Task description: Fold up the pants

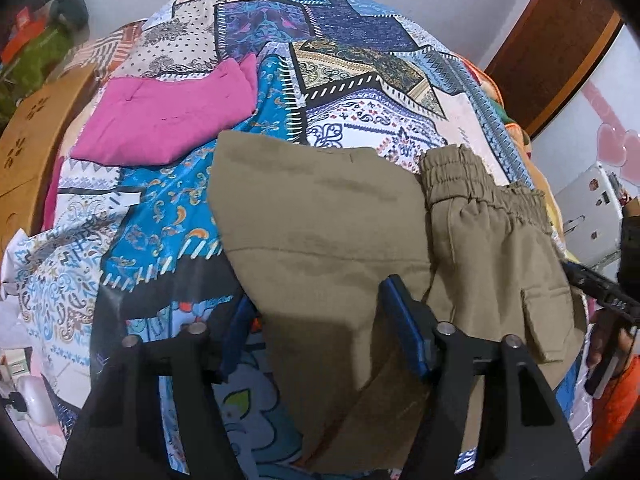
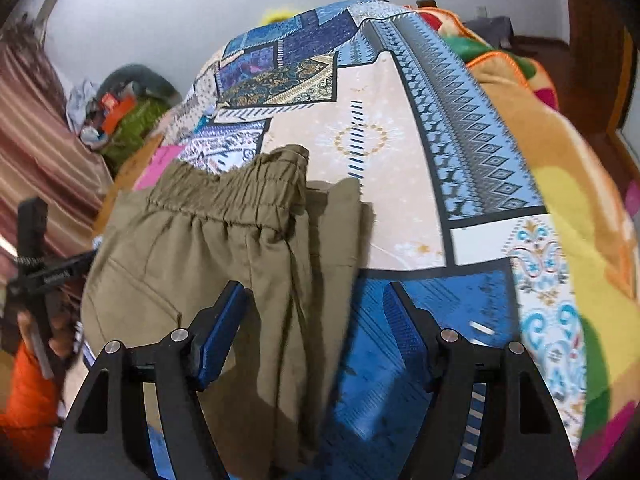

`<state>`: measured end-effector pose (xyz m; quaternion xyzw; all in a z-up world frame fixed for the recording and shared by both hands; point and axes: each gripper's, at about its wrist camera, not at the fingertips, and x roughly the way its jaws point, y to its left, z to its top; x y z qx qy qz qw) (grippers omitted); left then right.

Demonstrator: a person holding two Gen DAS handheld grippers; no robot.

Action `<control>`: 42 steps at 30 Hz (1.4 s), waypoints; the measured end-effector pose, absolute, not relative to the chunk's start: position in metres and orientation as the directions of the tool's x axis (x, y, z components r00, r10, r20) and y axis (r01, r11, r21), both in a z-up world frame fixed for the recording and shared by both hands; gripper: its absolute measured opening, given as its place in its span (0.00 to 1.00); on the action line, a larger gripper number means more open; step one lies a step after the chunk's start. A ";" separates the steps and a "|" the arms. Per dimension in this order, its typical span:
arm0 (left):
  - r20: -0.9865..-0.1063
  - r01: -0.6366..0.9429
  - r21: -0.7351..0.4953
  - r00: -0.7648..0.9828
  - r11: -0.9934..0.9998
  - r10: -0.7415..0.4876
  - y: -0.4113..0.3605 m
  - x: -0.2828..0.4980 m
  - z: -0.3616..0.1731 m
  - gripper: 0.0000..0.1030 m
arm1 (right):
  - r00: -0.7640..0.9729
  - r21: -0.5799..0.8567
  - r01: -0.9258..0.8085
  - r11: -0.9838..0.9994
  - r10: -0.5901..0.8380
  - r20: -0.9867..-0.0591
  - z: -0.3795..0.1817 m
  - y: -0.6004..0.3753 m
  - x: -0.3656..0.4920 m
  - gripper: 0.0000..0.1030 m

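Note:
Khaki pants (image 1: pixel 332 232) with an elastic waistband (image 1: pixel 480 184) lie partly folded on a patterned bedsheet (image 1: pixel 360 80). My left gripper (image 1: pixel 316 320) is open, its blue pads either side of the pants' near edge, just above the cloth. In the right wrist view the same pants (image 2: pixel 224 256) lie to the left, the waistband (image 2: pixel 240 188) at the far end. My right gripper (image 2: pixel 316 328) is open and hangs over the pants' right edge and the sheet (image 2: pixel 400 168). Neither holds cloth.
Folded pink pants (image 1: pixel 168 116) lie on the sheet at the far left. A wooden bed frame (image 1: pixel 28 148) runs along the left. A colourful blanket (image 2: pixel 560 168) lies on the right side of the bed. A white power strip (image 1: pixel 592 208) sits at the right.

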<state>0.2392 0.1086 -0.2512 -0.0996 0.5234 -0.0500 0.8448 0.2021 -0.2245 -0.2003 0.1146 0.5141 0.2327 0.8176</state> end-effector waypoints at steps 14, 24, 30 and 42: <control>-0.866 -0.008 -0.122 0.489 0.993 -0.102 0.090 0.258 -0.246 0.18 | 0.310 0.493 -0.289 0.821 0.567 -0.763 -0.215 -0.215 0.214 0.35; -0.845 -0.032 -0.043 0.534 0.999 -0.020 0.086 0.256 -0.220 0.05 | 0.395 0.368 -0.390 0.844 0.515 -0.761 -0.179 -0.204 0.222 0.16; -0.791 -0.032 -0.014 0.611 0.999 0.008 0.090 0.246 -0.178 0.04 | 0.462 0.291 -0.459 0.839 0.505 -0.729 -0.136 -0.184 0.228 0.15; -0.696 -0.155 0.020 0.707 0.988 0.125 0.168 0.254 -0.109 0.04 | 0.527 0.220 -0.574 0.789 0.561 -0.638 -0.072 -0.107 0.266 0.15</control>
